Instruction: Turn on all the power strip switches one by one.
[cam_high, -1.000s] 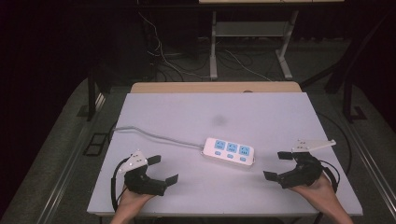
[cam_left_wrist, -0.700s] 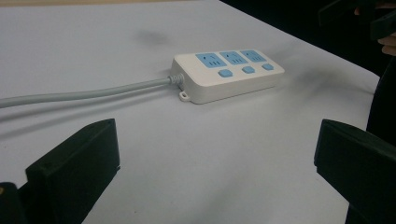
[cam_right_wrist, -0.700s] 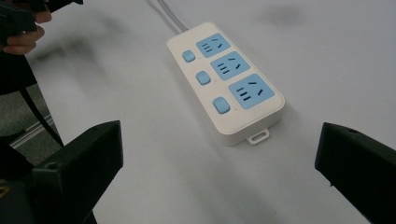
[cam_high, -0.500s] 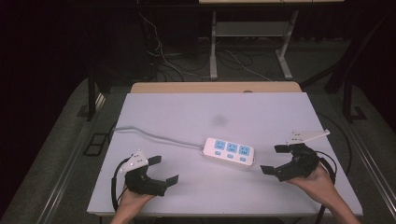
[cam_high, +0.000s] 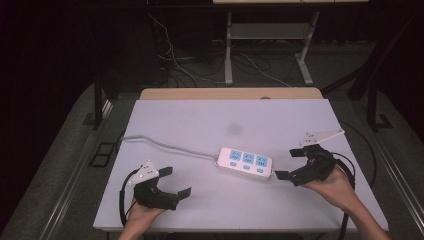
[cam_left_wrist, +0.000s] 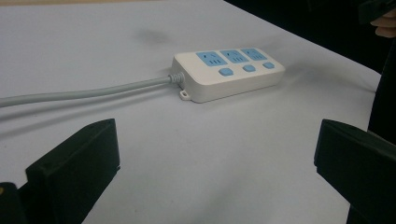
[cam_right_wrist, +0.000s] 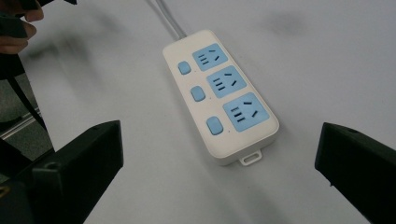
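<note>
Two hand-held grippers sit over the pale surface (cam_high: 200, 120), both with jaws spread wide and pinching nothing. The left hand-held gripper (cam_high: 175, 181) is low near the front edge, well apart from the white power strip (cam_high: 246, 163). The right hand-held gripper (cam_high: 290, 164) is just beside the strip's end. The strip lies mid-surface, its grey cable (cam_high: 165, 145) trailing off to the left edge
</note>
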